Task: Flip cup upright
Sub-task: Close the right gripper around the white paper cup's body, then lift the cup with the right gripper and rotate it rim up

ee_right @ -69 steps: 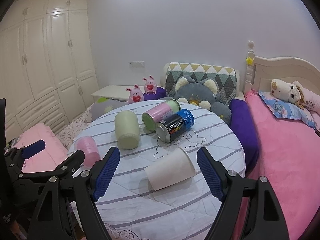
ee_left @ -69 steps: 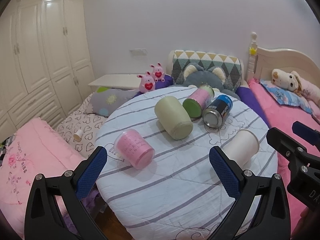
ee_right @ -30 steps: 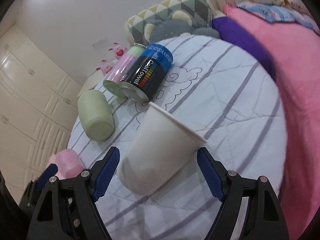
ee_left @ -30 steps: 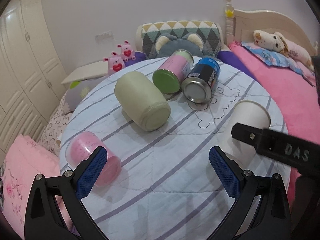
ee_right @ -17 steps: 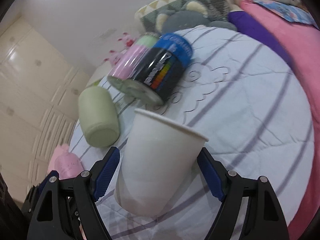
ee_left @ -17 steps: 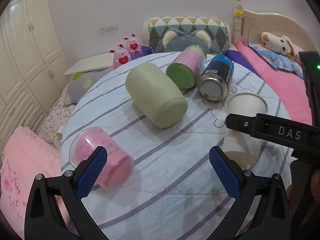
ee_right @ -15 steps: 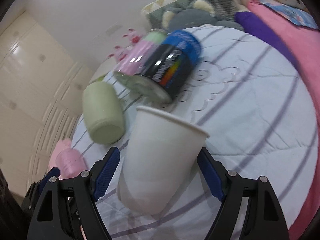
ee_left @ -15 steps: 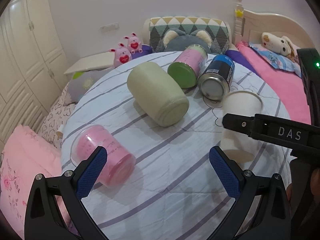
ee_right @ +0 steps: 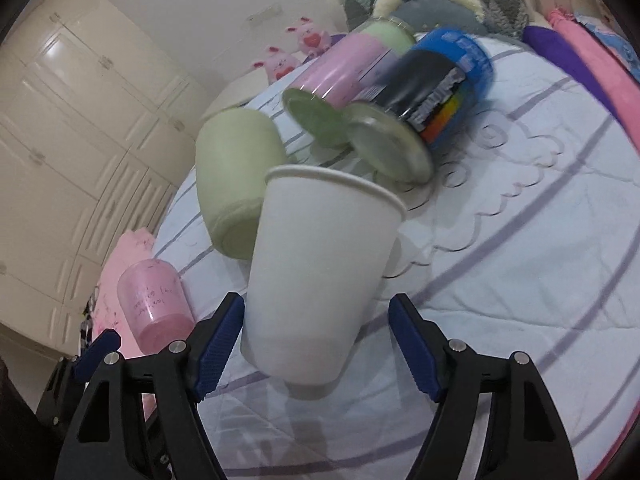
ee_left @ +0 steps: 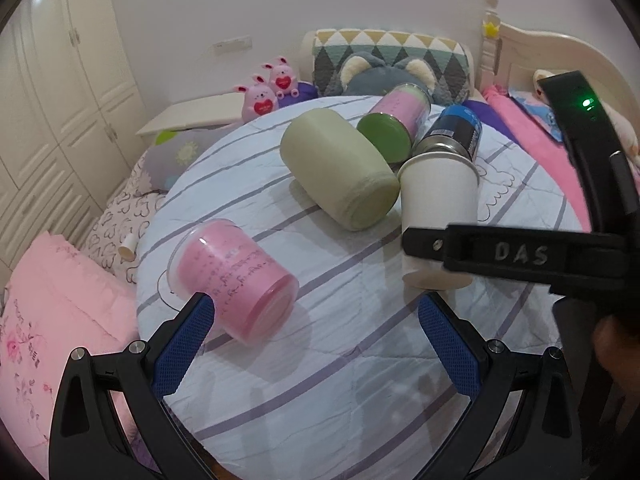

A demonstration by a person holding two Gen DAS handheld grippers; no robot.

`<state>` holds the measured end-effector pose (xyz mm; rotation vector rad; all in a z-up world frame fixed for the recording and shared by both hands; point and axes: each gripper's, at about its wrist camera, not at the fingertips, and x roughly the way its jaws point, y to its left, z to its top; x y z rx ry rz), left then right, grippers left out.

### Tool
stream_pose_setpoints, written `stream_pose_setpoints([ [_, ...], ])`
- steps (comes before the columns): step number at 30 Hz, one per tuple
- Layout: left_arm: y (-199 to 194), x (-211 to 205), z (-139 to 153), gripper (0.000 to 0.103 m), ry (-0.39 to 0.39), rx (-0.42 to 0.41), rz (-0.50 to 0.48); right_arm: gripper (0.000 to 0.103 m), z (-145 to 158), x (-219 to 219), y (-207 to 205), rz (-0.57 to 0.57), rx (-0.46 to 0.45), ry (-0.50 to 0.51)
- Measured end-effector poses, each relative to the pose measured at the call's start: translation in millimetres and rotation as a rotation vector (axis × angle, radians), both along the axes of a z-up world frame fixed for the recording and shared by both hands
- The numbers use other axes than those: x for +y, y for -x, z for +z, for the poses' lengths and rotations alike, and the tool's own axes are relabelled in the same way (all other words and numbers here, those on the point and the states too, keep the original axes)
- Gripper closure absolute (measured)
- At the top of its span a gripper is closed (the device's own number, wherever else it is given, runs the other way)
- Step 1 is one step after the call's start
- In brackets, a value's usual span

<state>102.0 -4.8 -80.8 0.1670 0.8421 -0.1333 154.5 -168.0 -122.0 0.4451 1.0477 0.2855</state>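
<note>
- The white cup is standing nearly upright on the striped table, mouth up, leaning slightly in the right wrist view.
- The right gripper is sitting around the cup's lower part with its jaws spread wide; the left pad is just beside the wall, and the right one is apart from it. Whether any pad is touching the cup cannot be told.
- In the left wrist view the right gripper's black finger is crossing in front of the cup.
- The left gripper is hovering at the near edge of the table, jaws wide apart and holding nothing.
- A pink cup is lying on its side near the left pad.
- A green cup is lying just left of the white cup.
- Far of the white cup, a pink jar and a blue can are lying side by side.
</note>
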Motion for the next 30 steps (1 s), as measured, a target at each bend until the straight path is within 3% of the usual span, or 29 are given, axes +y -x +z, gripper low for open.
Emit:
stream_pose_setpoints([
  [1,0.5,0.9,1.0,0.0,0.0,-0.003,0.003,0.037,-1.6,2.9,-0.6,0.022,-0.003,-0.015],
  [8,5.6,5.3,6.5,0.0,0.024,-0.005,0.007,0.038,9.3,10.5,9.6,0.079,-0.016,0.02],
  [17,23.1,-2.5,7.2,0.0,0.022,-0.001,-0.018,0.038,16.8,23.0,21.6,0.179,0.043,0.07],
  [20,26.4,-5.0,5.3,0.0,0.01,0.006,-0.008,0.034,4.5,20.1,21.0,0.181,0.105,0.057],
  [22,29.8,-4.6,5.5,0.0,0.024,0.009,-0.01,0.024,2.9,16.3,23.9,0.162,0.114,0.051],
  [26,34.8,-9.4,10.7,0.0,0.04,-0.001,-0.015,0.023,20.4,4.4,40.6,0.147,0.049,0.013],
  [30,39.3,-18.3,16.4,0.0,0.049,-0.021,-0.015,0.022,43.1,-11.2,56.3,0.101,-0.04,0.055],
])
